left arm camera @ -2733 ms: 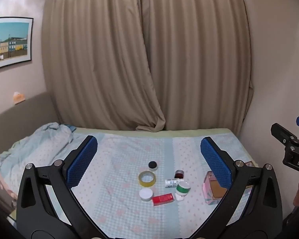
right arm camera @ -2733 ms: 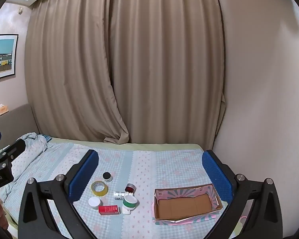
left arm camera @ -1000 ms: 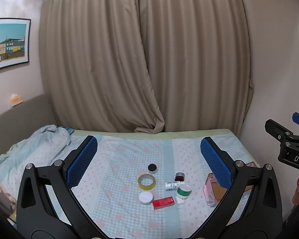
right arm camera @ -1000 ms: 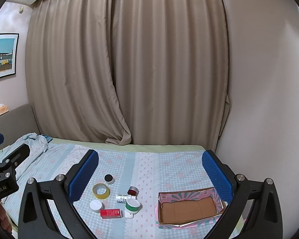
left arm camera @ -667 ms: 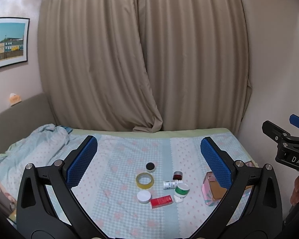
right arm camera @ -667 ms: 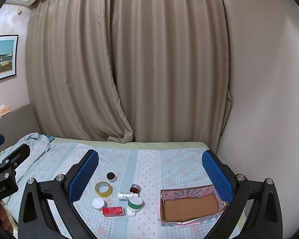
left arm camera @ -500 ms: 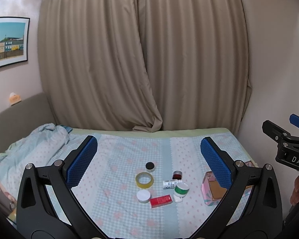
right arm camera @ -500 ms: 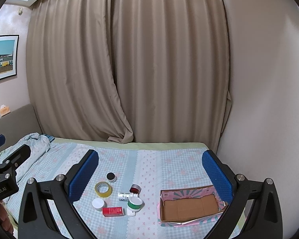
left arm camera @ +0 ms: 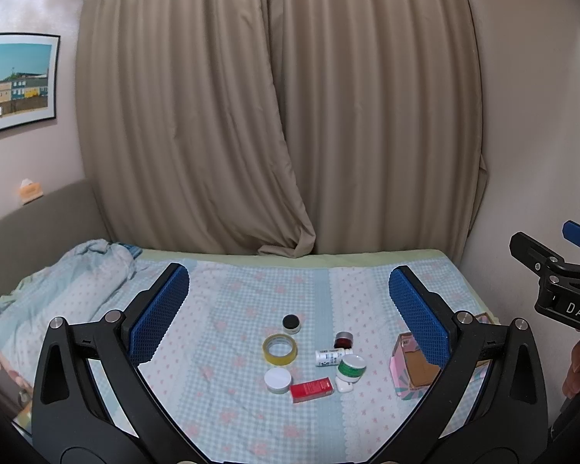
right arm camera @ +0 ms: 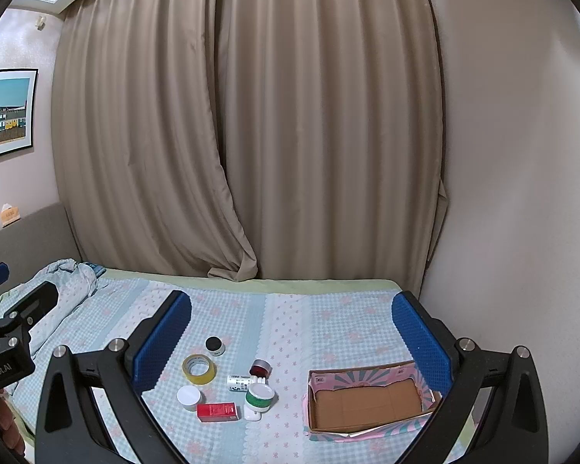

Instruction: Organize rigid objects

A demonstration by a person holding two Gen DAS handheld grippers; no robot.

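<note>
Well, both hand-held grippers, L (left arm camera: pixel 286 301) & R (right arm camera: pixel 292 317), spread wide above bed (right arm camera: pixel 328 309), nothing held.

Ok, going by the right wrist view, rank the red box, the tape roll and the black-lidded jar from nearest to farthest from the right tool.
1. Red box: nearest, lowest in view, left of the cardboard tray.
2. Tape roll: farther back, toward the tool's left finger.
3. Black-lidded jar: farthest, just behind the tape.

The right tool is open and holds nothing.

Box (left arm camera: pixel 410 367) half hidden behind gripper finger in left view | labels on small white bottle (right arm camera: pixel 240 382) too small to read
</note>
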